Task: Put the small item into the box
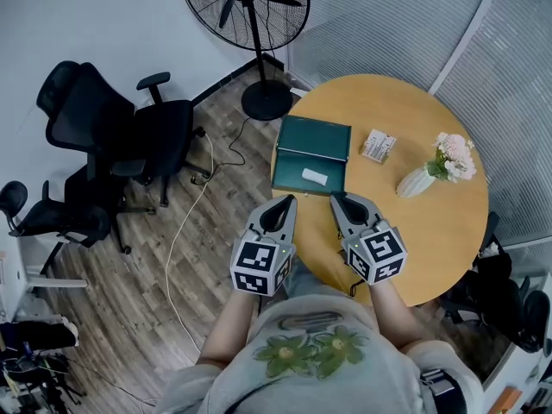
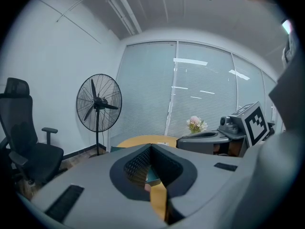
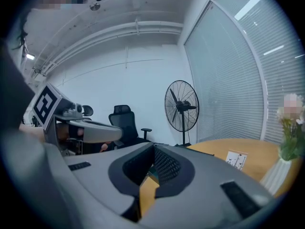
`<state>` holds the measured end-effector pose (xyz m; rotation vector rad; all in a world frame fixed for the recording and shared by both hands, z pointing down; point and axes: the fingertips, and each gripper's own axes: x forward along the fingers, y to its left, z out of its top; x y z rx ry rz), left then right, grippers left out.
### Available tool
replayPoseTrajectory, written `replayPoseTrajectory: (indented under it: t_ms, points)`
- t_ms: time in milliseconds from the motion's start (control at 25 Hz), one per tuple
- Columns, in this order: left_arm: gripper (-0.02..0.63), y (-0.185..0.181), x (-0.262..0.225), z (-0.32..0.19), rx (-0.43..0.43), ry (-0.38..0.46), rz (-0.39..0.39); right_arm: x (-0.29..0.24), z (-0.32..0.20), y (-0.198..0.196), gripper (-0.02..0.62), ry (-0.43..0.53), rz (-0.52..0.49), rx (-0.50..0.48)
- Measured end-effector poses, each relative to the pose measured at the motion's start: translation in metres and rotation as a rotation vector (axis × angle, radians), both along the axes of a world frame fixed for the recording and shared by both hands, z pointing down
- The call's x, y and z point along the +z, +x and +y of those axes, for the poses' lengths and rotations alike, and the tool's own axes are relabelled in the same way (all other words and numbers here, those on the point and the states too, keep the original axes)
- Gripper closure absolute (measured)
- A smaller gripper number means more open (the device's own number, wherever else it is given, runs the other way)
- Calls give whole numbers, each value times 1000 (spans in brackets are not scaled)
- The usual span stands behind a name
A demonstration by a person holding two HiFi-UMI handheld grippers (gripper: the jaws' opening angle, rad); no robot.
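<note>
A dark green box [image 1: 311,153] lies open on the round wooden table [image 1: 431,240], near its left edge. A small white item [image 1: 315,177] rests inside the box's near half. My left gripper [image 1: 289,199] hovers at the table's near left edge, just short of the box, with its jaws together and nothing in them. My right gripper [image 1: 335,198] sits beside it, a little right of the box's near corner, also shut and empty. In the left gripper view the pads [image 2: 143,162] meet at the tip, and part of the green box [image 2: 153,176] shows through the gap below.
A small white card stand [image 1: 378,146] and a white vase of pink flowers [image 1: 431,172] stand on the table right of the box. A pedestal fan [image 1: 259,24] stands beyond the table. Black office chairs [image 1: 112,128] and a floor cable [image 1: 185,231] are to the left.
</note>
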<state>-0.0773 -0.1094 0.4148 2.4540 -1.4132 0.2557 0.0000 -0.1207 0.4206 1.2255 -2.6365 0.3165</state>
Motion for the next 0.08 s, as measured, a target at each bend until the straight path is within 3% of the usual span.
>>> replayPoseTrajectory:
  t_ms: [80]
  points:
    - [604,2,0,3,5,1,-1,0,4,2,597,-1,3,0]
